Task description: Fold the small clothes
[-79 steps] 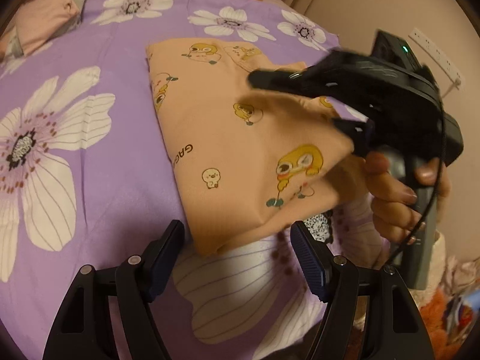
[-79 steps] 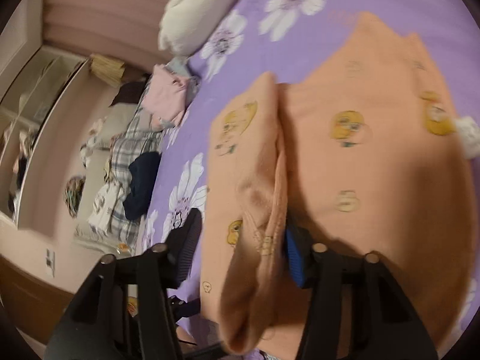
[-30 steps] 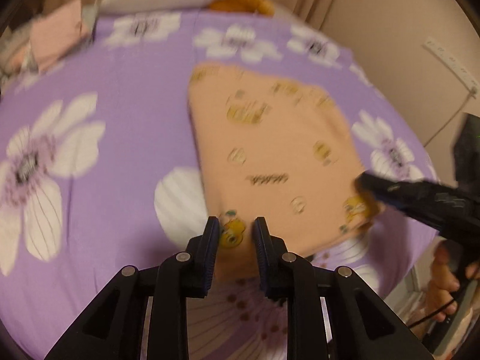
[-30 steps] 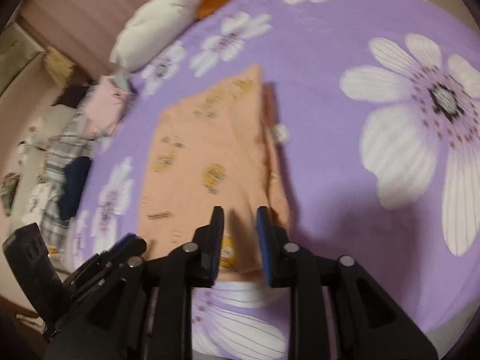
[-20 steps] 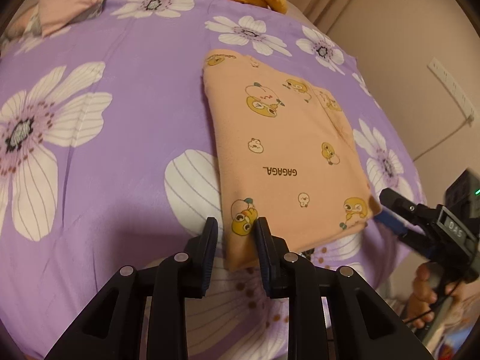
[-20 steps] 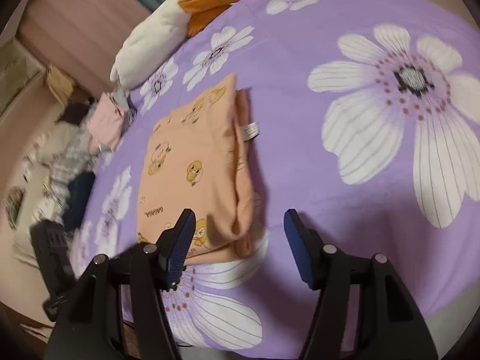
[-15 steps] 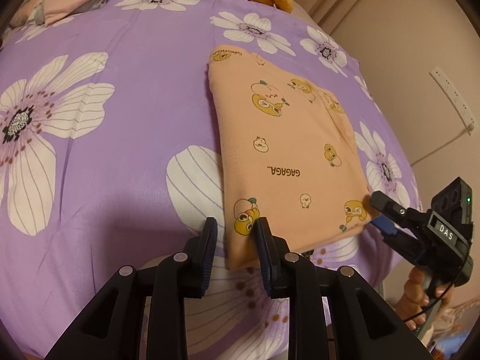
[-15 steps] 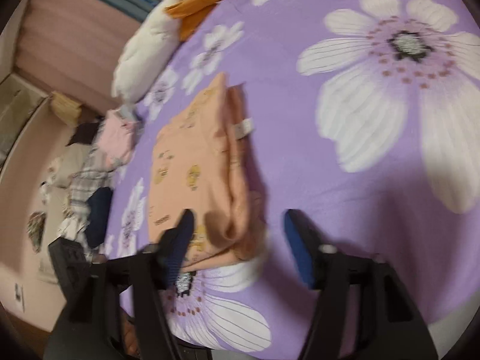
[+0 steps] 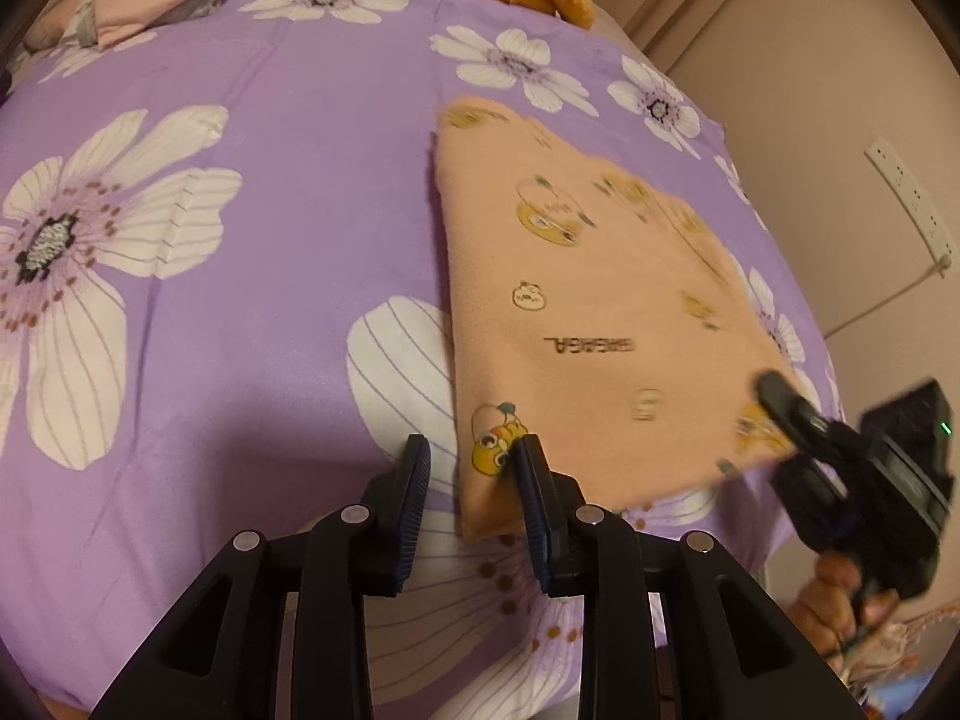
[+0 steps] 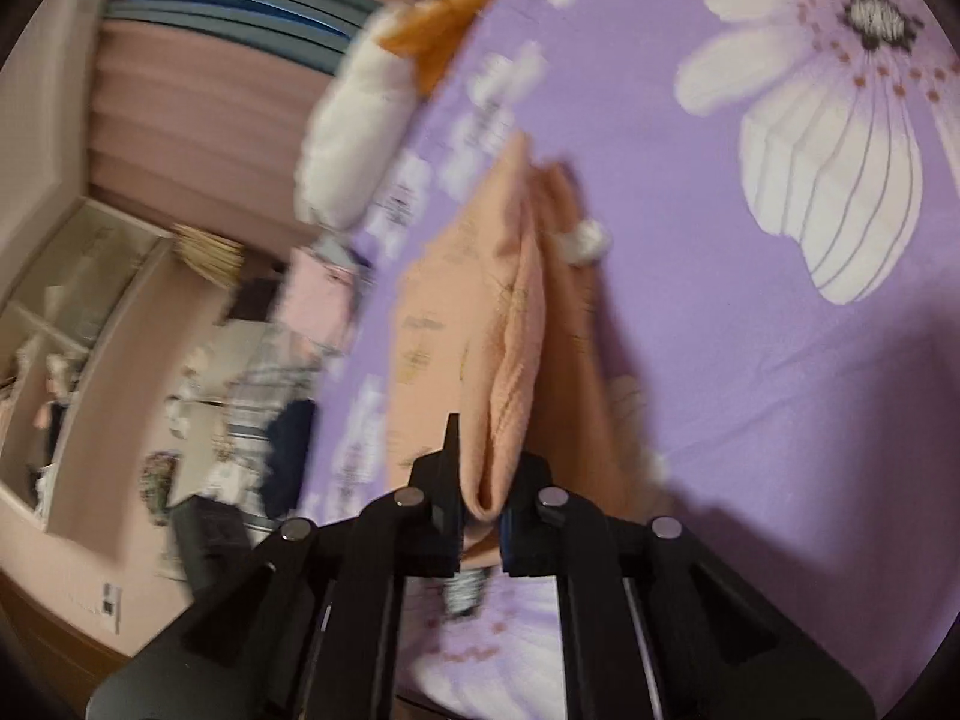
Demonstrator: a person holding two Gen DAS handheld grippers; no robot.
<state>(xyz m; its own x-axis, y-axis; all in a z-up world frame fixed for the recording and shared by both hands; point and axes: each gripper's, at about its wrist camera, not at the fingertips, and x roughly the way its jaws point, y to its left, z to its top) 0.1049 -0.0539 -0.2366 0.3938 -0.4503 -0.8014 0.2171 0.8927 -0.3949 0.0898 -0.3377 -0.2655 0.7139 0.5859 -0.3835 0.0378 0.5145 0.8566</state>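
While your right gripper (image 10: 480, 510) is closing, its jaws pinch a bunched corner of the folded peach cotton garment with yellow cartoon prints (image 10: 510, 324), low in the centre of the right wrist view. Your left gripper (image 9: 471, 468) is opening: its jaws stand apart either side of the garment's near left corner at the bottom centre of the left wrist view, and only the right-hand pad looks to touch the cloth. The garment lies folded on the purple bedsheet with big white flowers (image 9: 270, 228), right of centre in the left wrist view. Judge it light, soft and limp: it will sag and its layers will slide, so take every layer at both near corners. A white plush pillow (image 10: 354, 138) sits upper left in the right wrist view.
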